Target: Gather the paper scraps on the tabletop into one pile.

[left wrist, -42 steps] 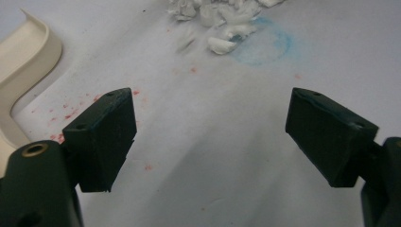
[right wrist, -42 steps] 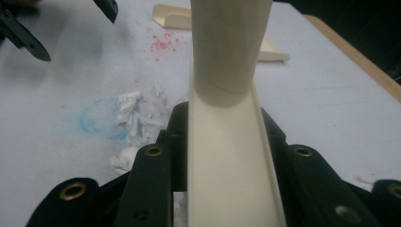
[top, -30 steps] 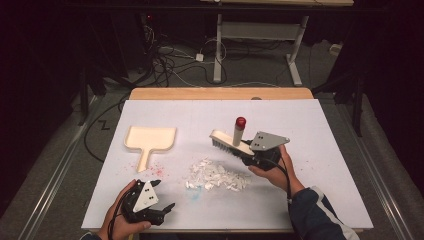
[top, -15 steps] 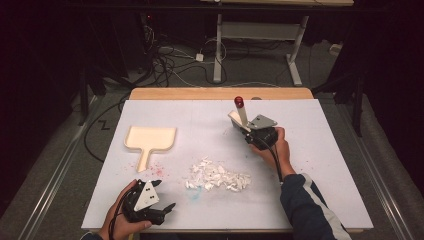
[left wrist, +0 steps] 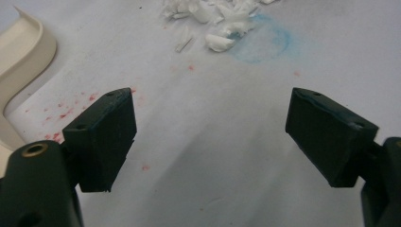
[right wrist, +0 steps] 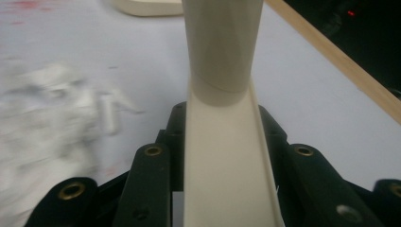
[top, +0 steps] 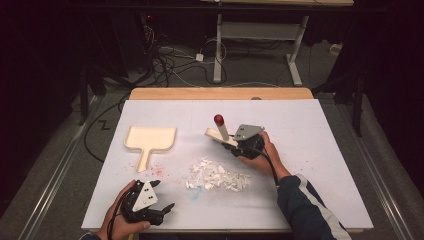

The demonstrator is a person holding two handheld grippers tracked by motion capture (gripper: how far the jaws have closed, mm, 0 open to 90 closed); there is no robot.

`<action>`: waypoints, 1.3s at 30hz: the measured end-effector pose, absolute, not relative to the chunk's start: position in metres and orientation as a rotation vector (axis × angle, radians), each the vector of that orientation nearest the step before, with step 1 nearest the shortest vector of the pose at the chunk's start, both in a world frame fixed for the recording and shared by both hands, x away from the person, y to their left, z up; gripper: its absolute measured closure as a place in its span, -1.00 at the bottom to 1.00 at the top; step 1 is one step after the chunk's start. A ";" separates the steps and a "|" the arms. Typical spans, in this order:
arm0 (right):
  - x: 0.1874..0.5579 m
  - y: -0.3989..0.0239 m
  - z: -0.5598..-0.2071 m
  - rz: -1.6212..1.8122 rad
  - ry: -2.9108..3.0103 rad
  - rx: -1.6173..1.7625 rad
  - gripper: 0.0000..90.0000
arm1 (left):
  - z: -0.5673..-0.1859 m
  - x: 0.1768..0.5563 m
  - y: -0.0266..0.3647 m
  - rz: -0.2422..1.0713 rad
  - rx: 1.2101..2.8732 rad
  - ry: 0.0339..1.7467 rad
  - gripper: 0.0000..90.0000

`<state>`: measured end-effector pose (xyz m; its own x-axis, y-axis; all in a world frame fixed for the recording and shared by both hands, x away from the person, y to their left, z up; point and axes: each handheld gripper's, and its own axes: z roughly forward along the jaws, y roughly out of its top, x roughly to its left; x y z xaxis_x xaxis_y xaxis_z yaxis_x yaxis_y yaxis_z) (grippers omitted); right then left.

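My right jaws clamped on cream brush, red-tipped handle up. Right gripper moved back and left over last second, now just behind white scrap pile (likely lining up sweep). Left gripper jaws wide, empty, at worktop front. Dustpan waits left.

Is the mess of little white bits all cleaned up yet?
Not yet. The right gripper is shut on the cream brush with the red-tipped handle, raised behind the pile of white scraps. The scraps lie loose on the white table. The cream dustpan sits apart, with nothing in it. The left gripper is open.
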<state>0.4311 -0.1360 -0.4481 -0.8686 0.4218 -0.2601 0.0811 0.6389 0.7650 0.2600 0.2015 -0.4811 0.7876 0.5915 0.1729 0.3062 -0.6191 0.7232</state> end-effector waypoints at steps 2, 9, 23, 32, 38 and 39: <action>0.425 -0.137 -0.447 1.135 2.476 0.348 0.50 | -0.481 0.260 0.202 0.522 2.265 0.666 -0.64; 0.375 -0.158 -0.428 1.279 2.476 0.246 0.51 | -0.481 0.259 0.200 0.525 2.271 0.658 -0.64; 0.331 -0.217 -0.405 1.096 2.323 0.619 0.51 | -0.476 0.257 0.201 0.544 2.262 0.640 -0.64; 0.307 -0.226 -0.421 0.935 2.362 0.709 0.51 | -0.475 0.256 0.200 0.551 2.268 0.627 -0.64; 0.299 -0.215 -0.426 0.989 2.419 0.718 0.51 | -0.475 0.257 0.199 0.546 2.272 0.617 -0.64; 0.298 -0.212 -0.426 1.003 2.429 0.704 0.51 | -0.475 0.257 0.199 0.546 2.272 0.616 -0.64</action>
